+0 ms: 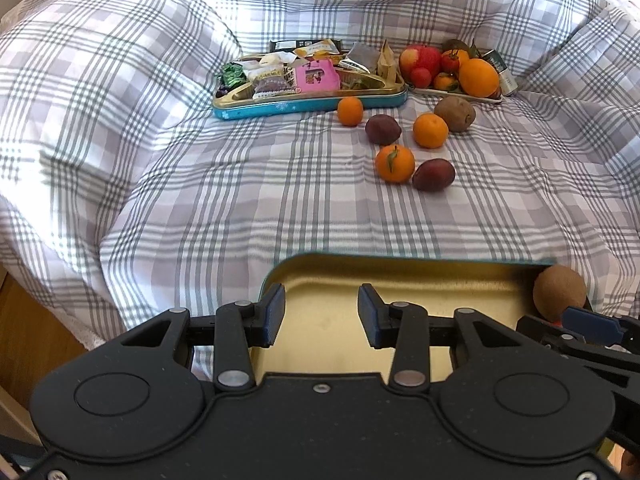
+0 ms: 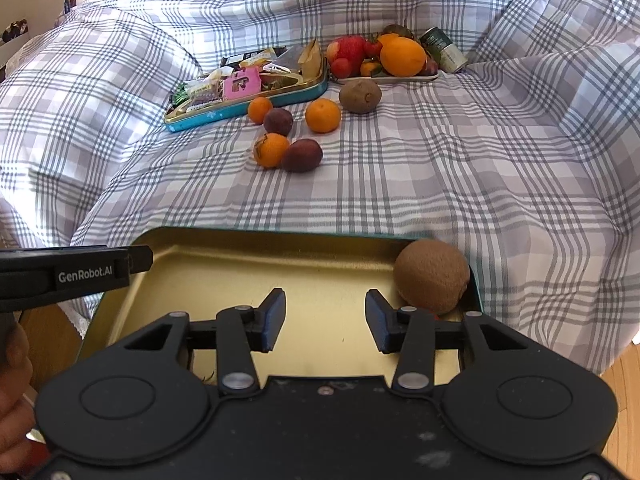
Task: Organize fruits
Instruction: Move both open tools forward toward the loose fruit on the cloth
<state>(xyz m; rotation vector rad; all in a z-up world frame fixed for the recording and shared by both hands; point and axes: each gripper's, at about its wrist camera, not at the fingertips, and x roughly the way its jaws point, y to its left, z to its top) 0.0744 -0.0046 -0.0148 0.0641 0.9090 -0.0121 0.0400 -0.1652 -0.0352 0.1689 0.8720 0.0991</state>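
Observation:
A gold-lined tin lid lies on the near edge of the bed. A brown kiwi sits in its right corner. My left gripper is open and empty over the lid's left part. My right gripper is open and empty, just left of the kiwi. Loose on the checked cover lie tangerines, dark plums and a second kiwi.
A teal tin of snack packets stands at the back. A white plate with apple, orange and tomatoes is to its right, with a green can beside it. Wooden floor lies below the bed edge.

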